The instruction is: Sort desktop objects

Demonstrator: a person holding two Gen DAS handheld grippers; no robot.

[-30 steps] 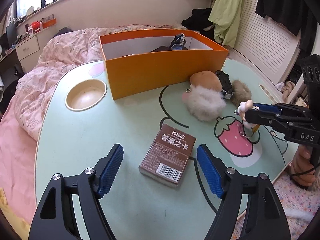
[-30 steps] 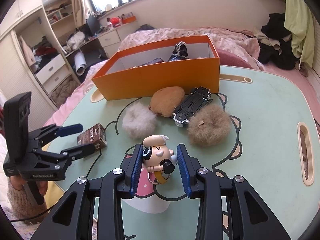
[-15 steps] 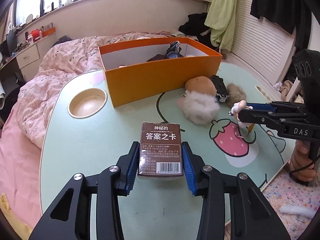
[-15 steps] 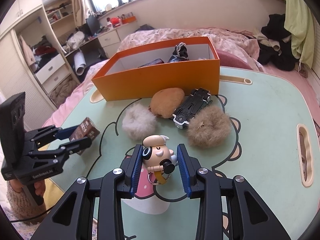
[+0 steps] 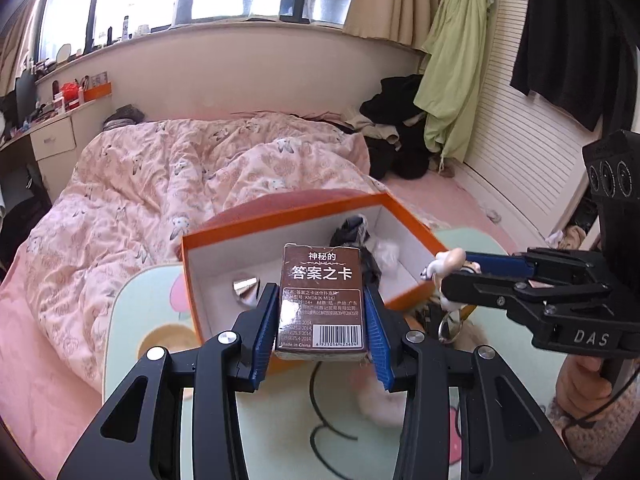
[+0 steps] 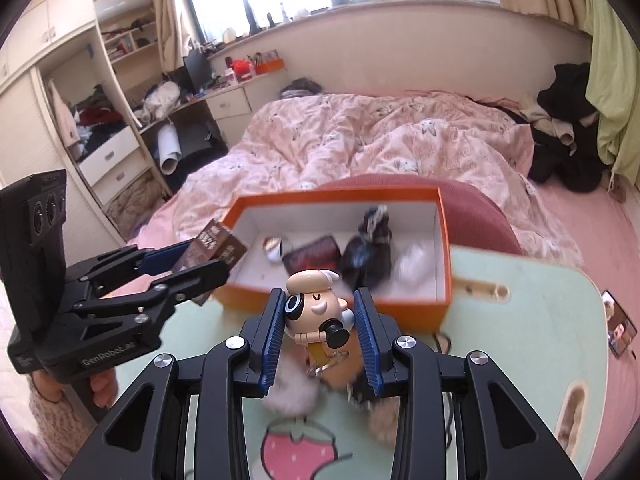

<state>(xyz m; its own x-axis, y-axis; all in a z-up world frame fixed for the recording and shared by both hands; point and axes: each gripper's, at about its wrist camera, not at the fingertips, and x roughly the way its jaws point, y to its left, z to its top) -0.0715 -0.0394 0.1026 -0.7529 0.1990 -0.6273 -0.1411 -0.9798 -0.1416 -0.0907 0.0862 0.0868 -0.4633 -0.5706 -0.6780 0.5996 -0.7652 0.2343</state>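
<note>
My left gripper point(image 5: 320, 320) is shut on a brown card box point(image 5: 320, 300) and holds it in the air in front of the open orange box point(image 5: 192, 280). My right gripper point(image 6: 320, 328) is shut on a small cartoon figurine keychain point(image 6: 314, 312), also lifted above the table near the orange box point(image 6: 336, 300). Each gripper shows in the other's view: the right one point(image 5: 452, 270) with the figurine at the right, the left one point(image 6: 208, 256) with the card box point(image 6: 216, 242) at the left. Inside the orange box lie a dark wallet point(image 6: 314, 252), a black bundle point(image 6: 368, 252) and a silver item point(image 6: 272, 246).
On the pale green table point(image 6: 520, 320) under the grippers lie blurred furry pom-poms point(image 6: 292, 396) and a dark toy, partly hidden. A phone point(image 6: 618, 328) rests at the table's right edge. Behind the table is a bed with a pink quilt point(image 5: 160, 184). A person's hands point(image 5: 580, 392) hold both handles.
My left gripper closed on the card box and lifted it off the table toward the orange box. My right gripper rose with the figurine and moved closer to the box.
</note>
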